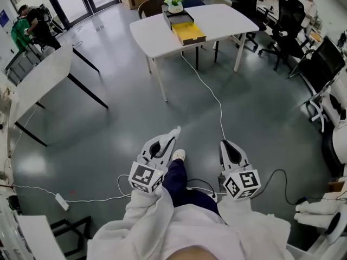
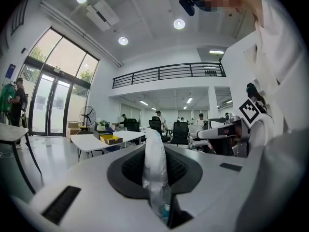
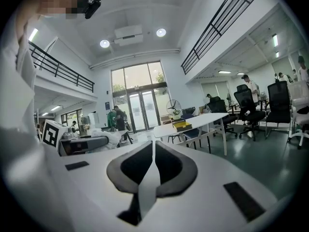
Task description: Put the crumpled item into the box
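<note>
Crumpled silvery-white wrapper [image 2: 157, 178], upright, pinched between the left tool's [image 2: 153, 140] jaws. Open black-and-yellow box [image 1: 184, 26] sits far off on a white bench [image 1: 230, 20].

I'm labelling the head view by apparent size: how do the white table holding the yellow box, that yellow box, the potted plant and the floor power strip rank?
Largest to smallest:
1. white table
2. yellow box
3. potted plant, only slightly smaller than the box
4. power strip, smallest, though it lies nearer the camera

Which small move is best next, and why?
Probably step forward toward the white table. The left gripper is already shut on the crumpled item, but the yellow box on that table is far across the floor.
</note>
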### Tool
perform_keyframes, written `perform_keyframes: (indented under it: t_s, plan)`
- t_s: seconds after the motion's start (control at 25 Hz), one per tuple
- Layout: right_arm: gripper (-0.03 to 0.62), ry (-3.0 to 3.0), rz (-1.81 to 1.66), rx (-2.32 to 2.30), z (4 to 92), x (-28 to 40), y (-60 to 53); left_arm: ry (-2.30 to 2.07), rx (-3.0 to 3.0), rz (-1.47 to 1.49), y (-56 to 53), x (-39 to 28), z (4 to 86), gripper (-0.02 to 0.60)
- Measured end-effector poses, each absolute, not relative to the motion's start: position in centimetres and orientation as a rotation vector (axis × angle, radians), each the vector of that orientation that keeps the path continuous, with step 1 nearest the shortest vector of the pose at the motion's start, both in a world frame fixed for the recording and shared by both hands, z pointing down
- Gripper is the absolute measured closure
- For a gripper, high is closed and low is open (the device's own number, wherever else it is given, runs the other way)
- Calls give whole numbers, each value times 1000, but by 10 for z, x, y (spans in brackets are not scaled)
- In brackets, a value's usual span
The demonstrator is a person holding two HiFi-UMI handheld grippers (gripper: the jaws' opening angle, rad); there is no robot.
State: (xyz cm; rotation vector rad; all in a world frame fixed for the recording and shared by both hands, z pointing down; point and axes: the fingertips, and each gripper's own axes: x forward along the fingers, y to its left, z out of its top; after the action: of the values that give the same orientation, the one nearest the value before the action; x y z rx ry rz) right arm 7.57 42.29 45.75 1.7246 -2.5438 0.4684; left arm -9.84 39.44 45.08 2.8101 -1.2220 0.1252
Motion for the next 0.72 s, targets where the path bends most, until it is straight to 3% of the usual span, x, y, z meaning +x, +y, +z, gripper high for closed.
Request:
perform_keyframes:
  t_s: [0.72]
  plan:
    - [554, -2510, 503, 1754, 440, 83, 285, -1212, 2803, 80, 247, -97, 432, 526]
